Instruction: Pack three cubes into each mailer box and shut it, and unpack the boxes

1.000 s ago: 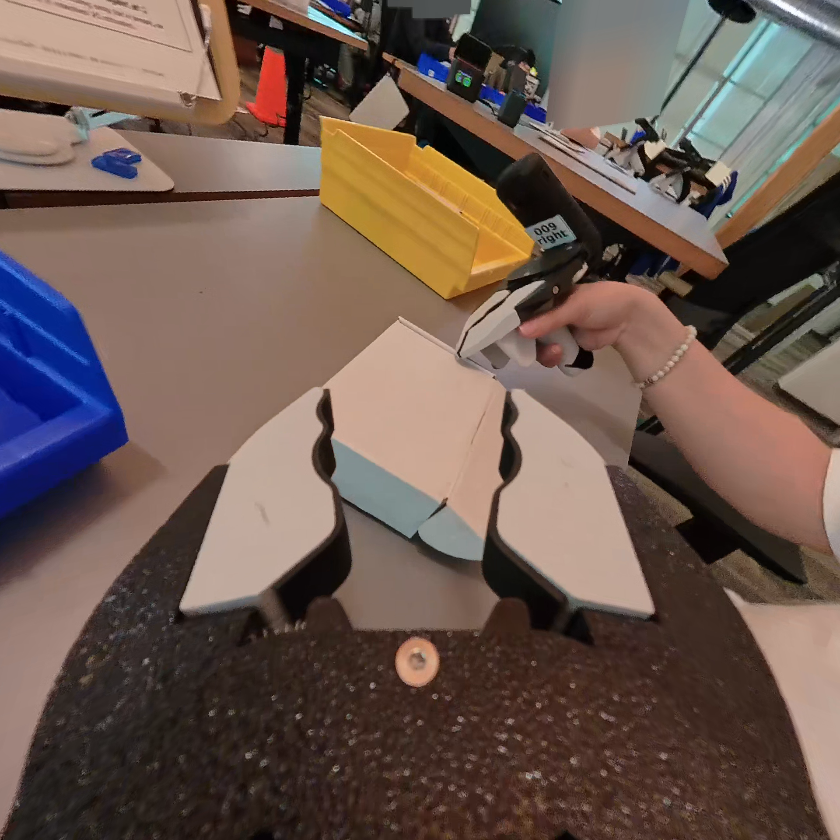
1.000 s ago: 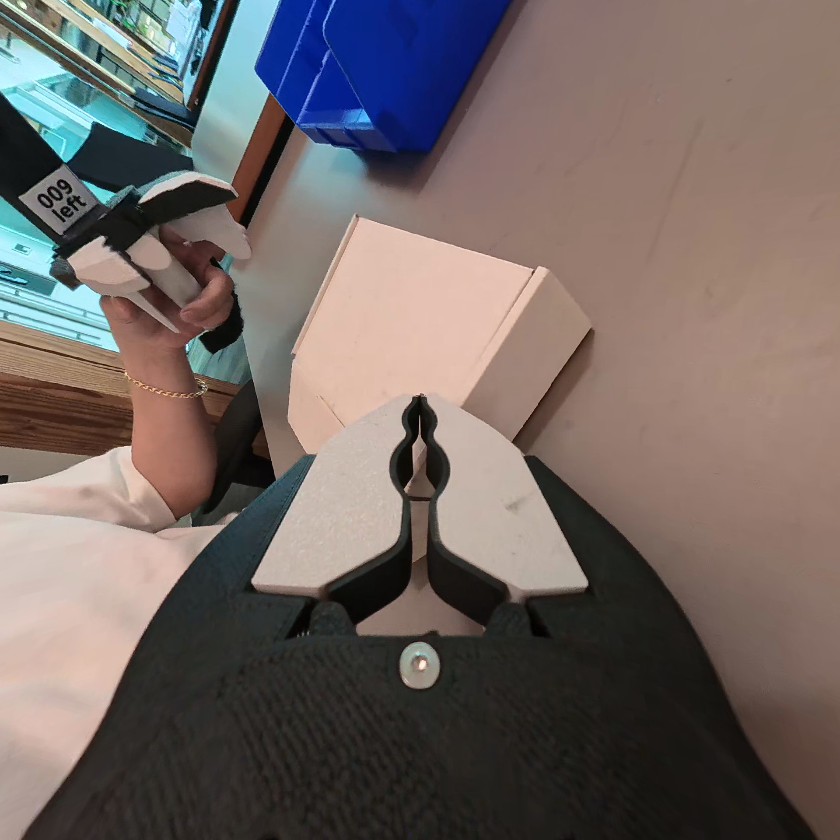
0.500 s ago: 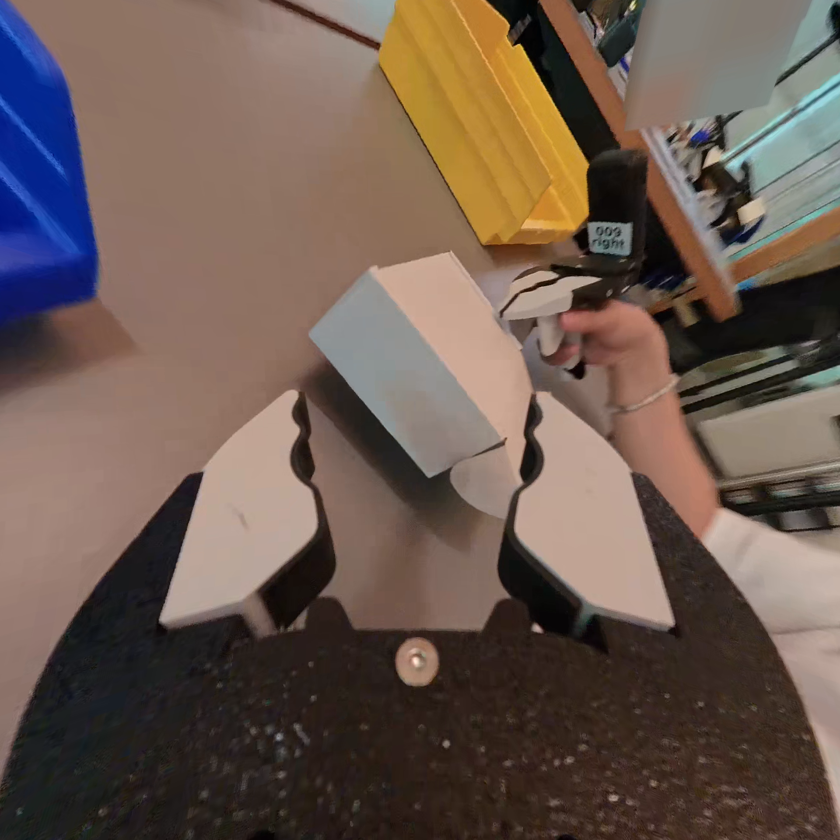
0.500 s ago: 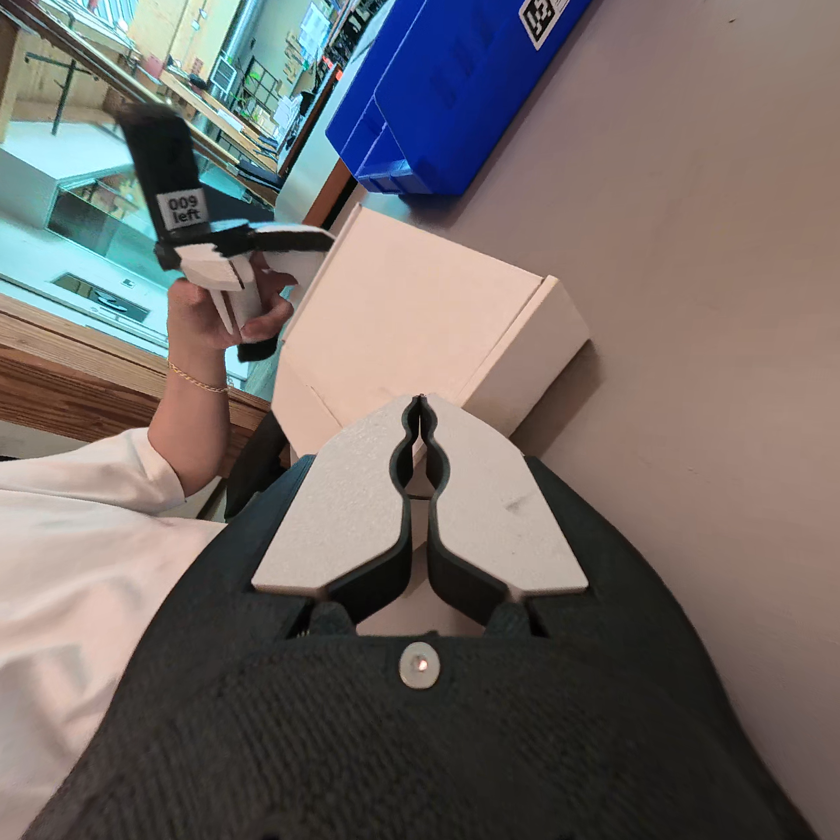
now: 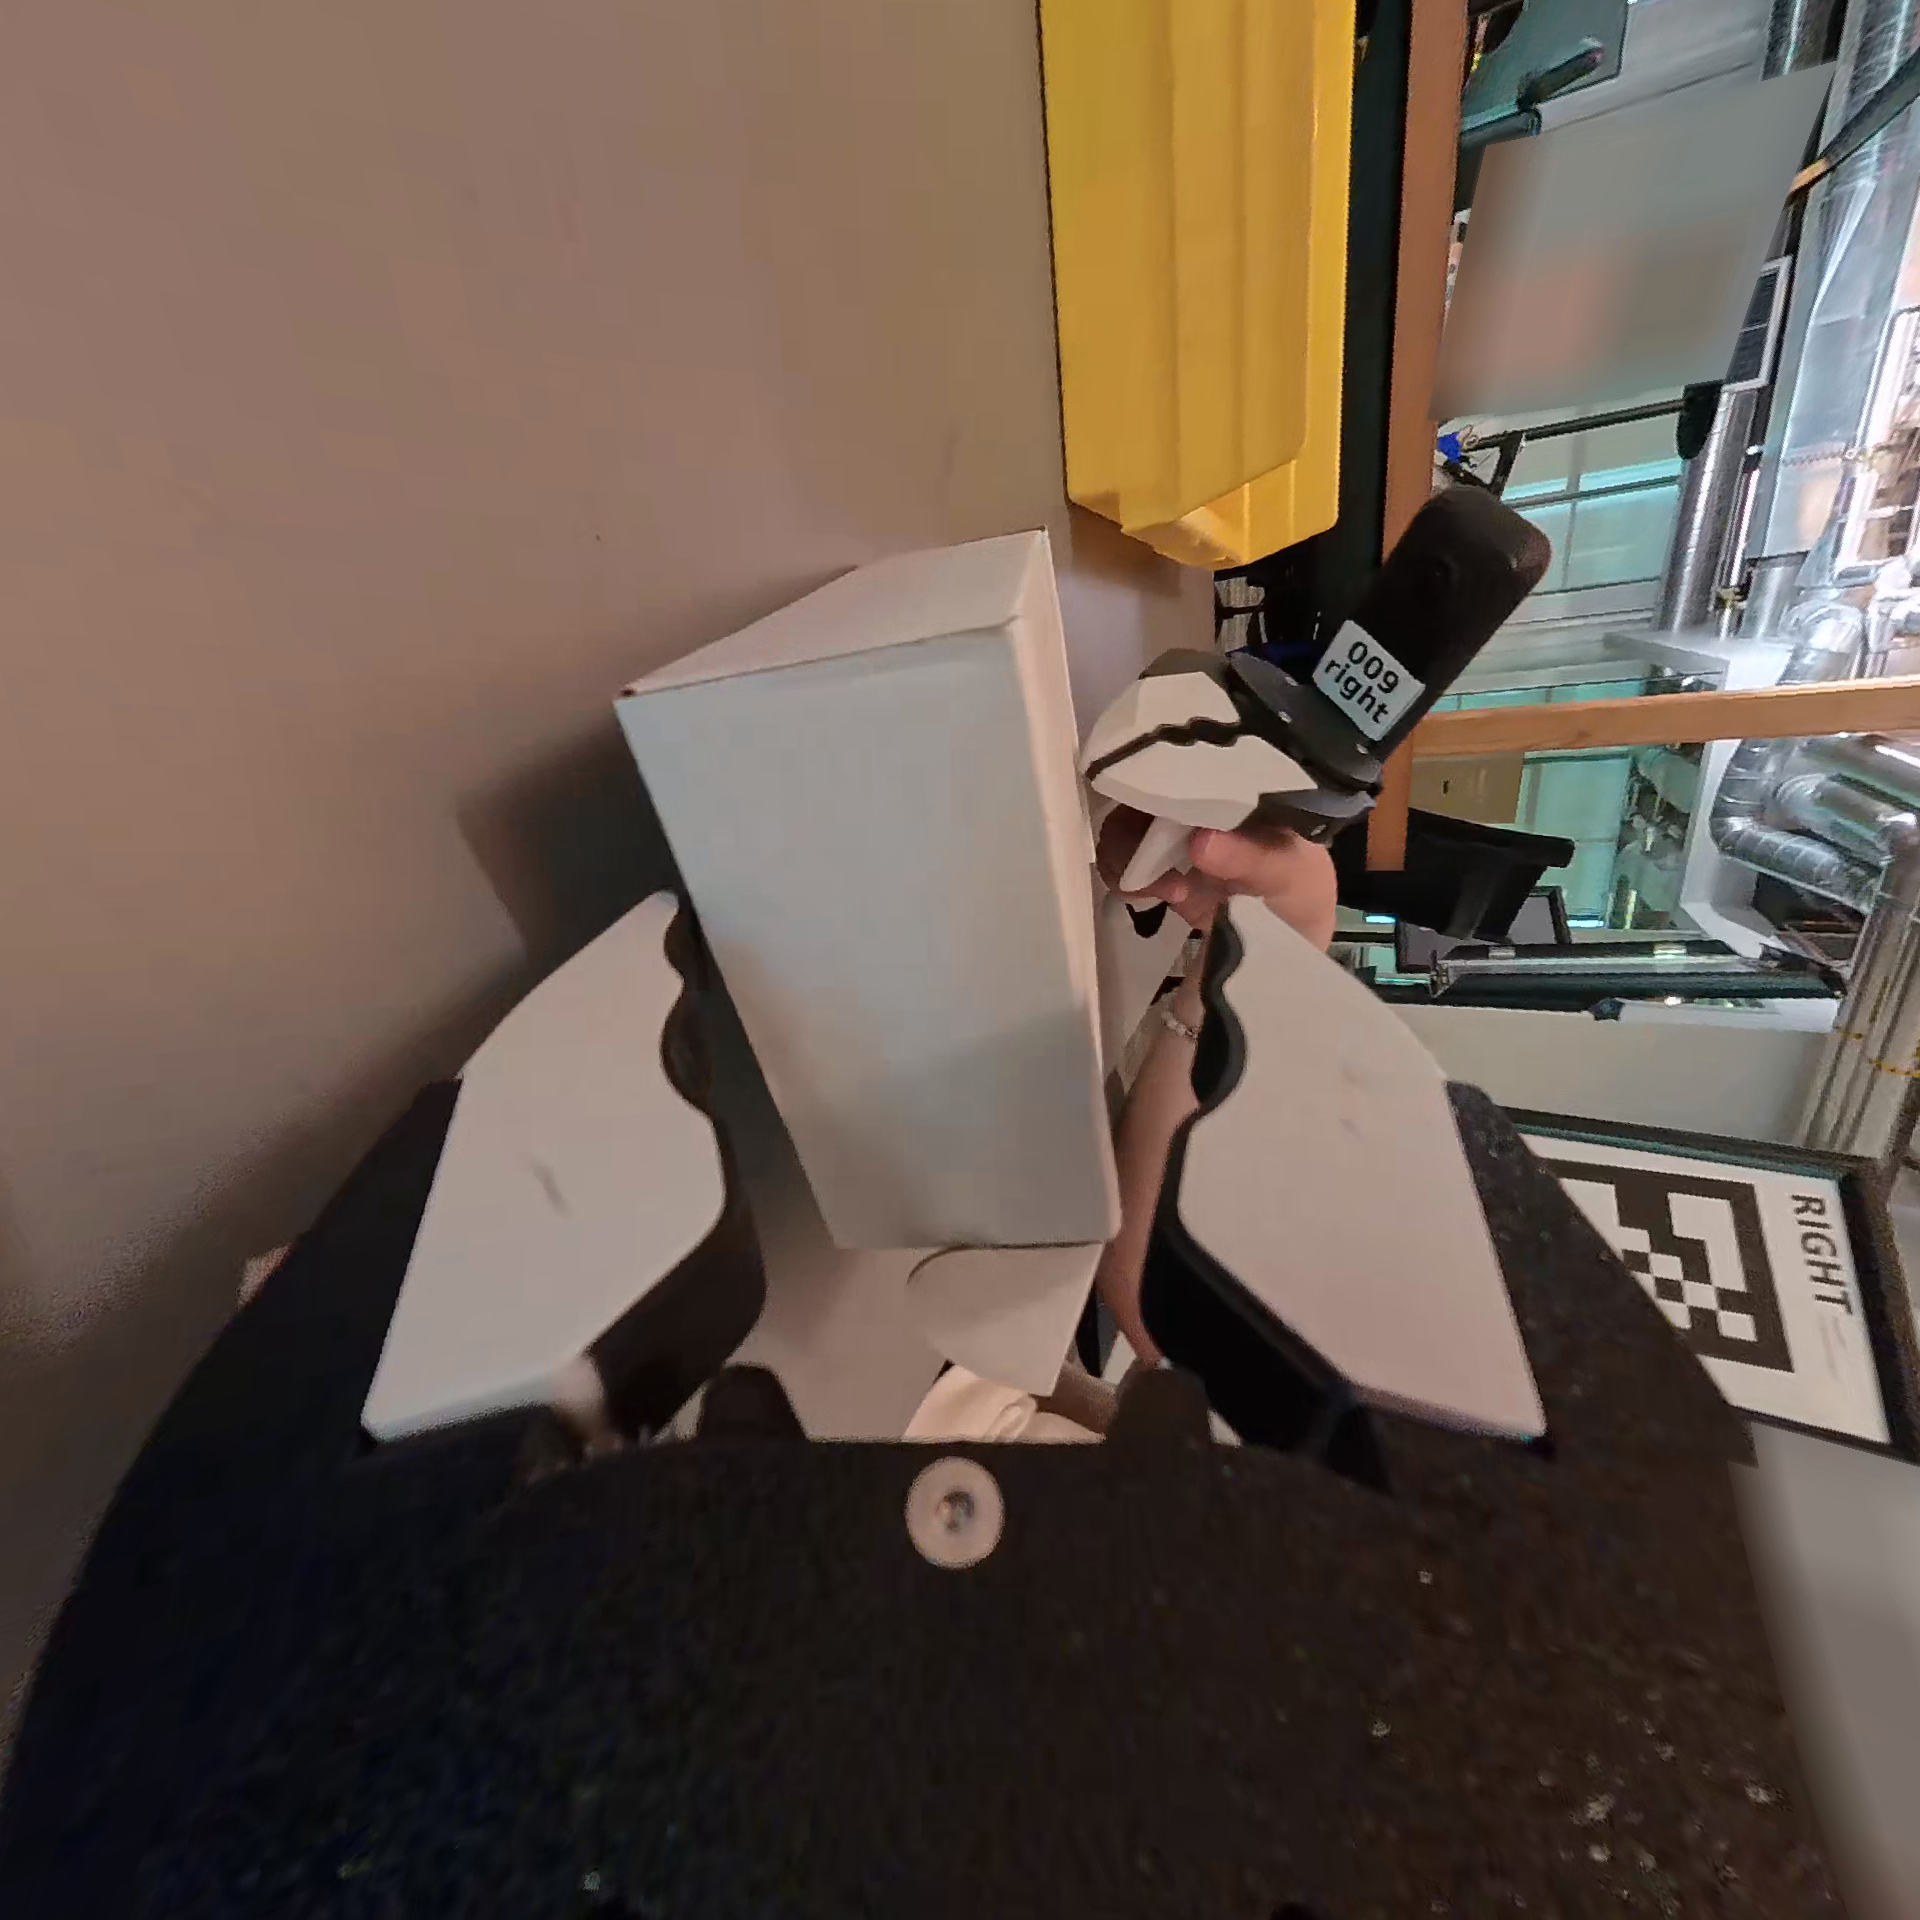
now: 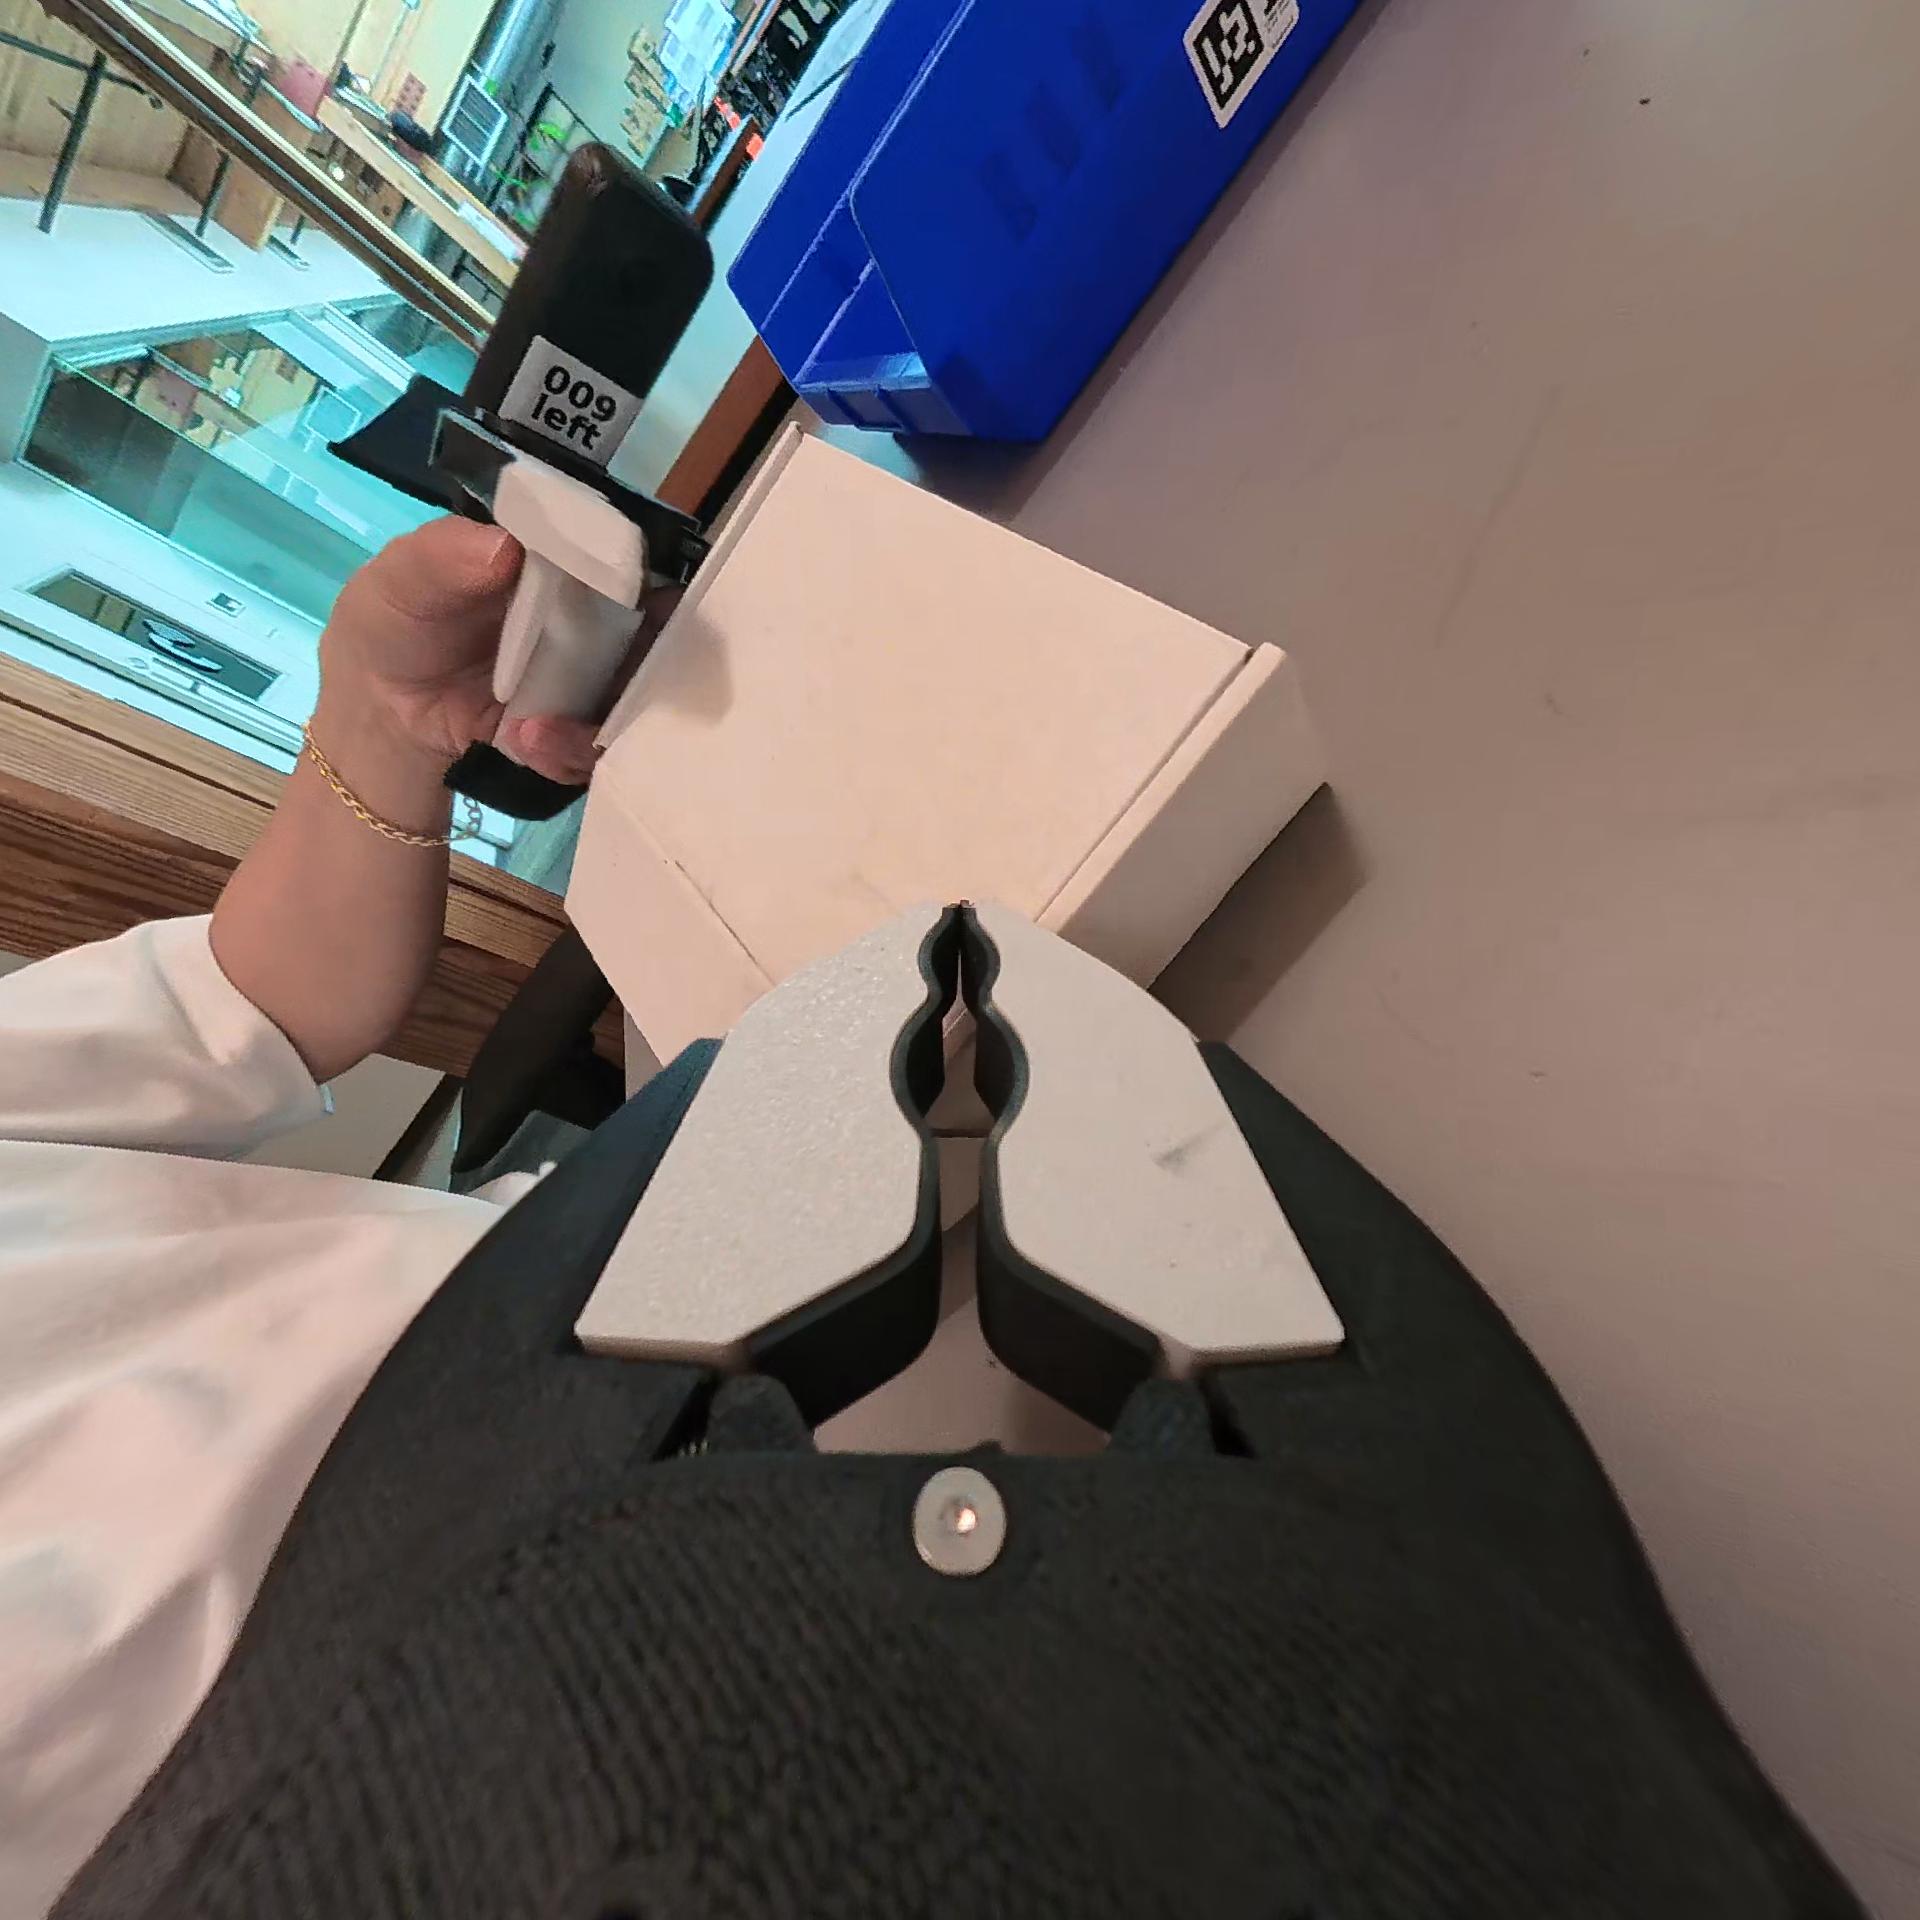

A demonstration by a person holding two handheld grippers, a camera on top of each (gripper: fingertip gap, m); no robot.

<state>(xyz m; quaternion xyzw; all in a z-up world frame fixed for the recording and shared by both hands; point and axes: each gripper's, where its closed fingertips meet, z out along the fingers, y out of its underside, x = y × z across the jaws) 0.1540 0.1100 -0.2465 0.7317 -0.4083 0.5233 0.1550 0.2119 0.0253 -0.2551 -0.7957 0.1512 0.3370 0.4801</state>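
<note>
A closed white mailer box [image 6: 935, 727] sits tilted on the grey table [image 6: 1558, 727], one edge down on the surface and the other raised toward the person. The right gripper [image 6: 961, 914] has its fingers pinched together at the tips on the near edge of the box, apparently clamping a thin flap of card there, though the exact bit it grips is hidden behind the fingers [image 6: 1122, 1122]. The left gripper [image 5: 940, 1039] is spread wide, its two fingers [image 5: 582, 1174] standing either side of the box's narrow end; the box fills the gap, but whether either pad actually touches the card I cannot tell. From the right wrist view, that left gripper comes in at the far side of the box, held in a hand [image 6: 416, 644] with a thin gold bracelet. A rounded tuck flap [image 5: 997, 1320] shows below the box's lower end in the left view. A yellow bin [image 5: 1184, 270] lies on the table beyond the box on one side, a blue bin [image 6: 997, 208] on the other, both apart from it. The person wears a white sleeve [image 6: 156, 1195].
</note>
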